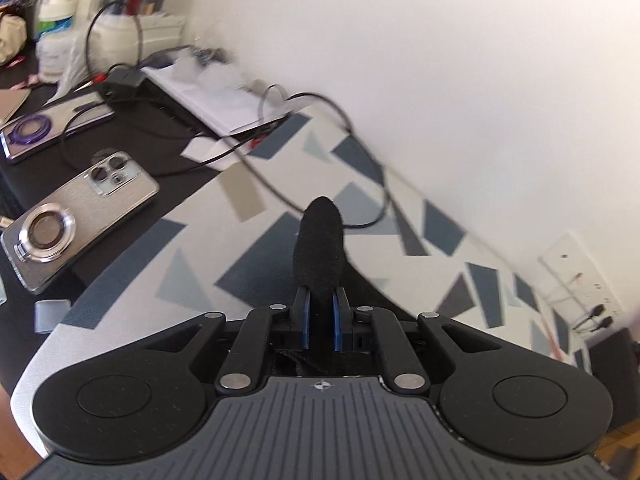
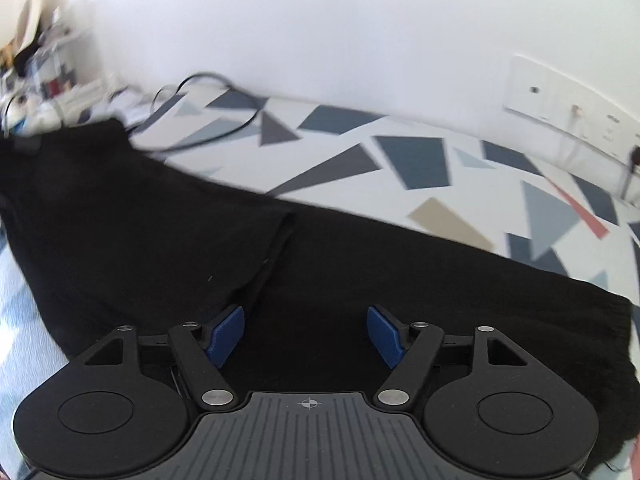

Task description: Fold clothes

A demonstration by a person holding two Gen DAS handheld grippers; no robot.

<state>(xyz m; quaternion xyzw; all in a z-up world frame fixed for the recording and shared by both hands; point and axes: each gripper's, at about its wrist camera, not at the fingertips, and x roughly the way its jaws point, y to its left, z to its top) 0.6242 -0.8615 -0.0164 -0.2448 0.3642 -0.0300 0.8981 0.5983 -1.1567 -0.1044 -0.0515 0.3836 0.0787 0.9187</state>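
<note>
— What's the left gripper (image 1: pixel 321 320) got hold of?

— A bunch of the black garment (image 1: pixel 318 244). The blue pads (image 1: pixel 306 322) are pinched tight on it, and a rounded hump of the cloth sticks up past the tips, over the patterned sheet (image 1: pixel 256 248).

— And the right gripper (image 2: pixel 306 334)?

— Let go. Its two blue pads stand well apart with nothing pressed between them; the cloth just lies flat underneath.

— So where is the garment lying?

— Seen from the right side, the black garment (image 2: pixel 160 240) is spread across the near part of the sheet (image 2: pixel 400 168), the one with grey, blue and tan triangles. One layer is laid over another, and its folded edge (image 2: pixel 276 248) runs slantwise down towards the left pad of the right gripper.

— Anything else around?

— A black cable (image 1: pixel 360 152) loops over the sheet by the white wall (image 1: pixel 440 60). To the left, on a dark tabletop (image 1: pixel 168 120), lie two phones face down: a silver one (image 1: pixel 80 220) with a ring on its back, and another (image 1: pixel 52 128) with a purple ring. Beyond them is a blurry clutter of papers (image 1: pixel 216 100) and bottles. A wall socket panel (image 2: pixel 560 96) sits off to the right.
</note>
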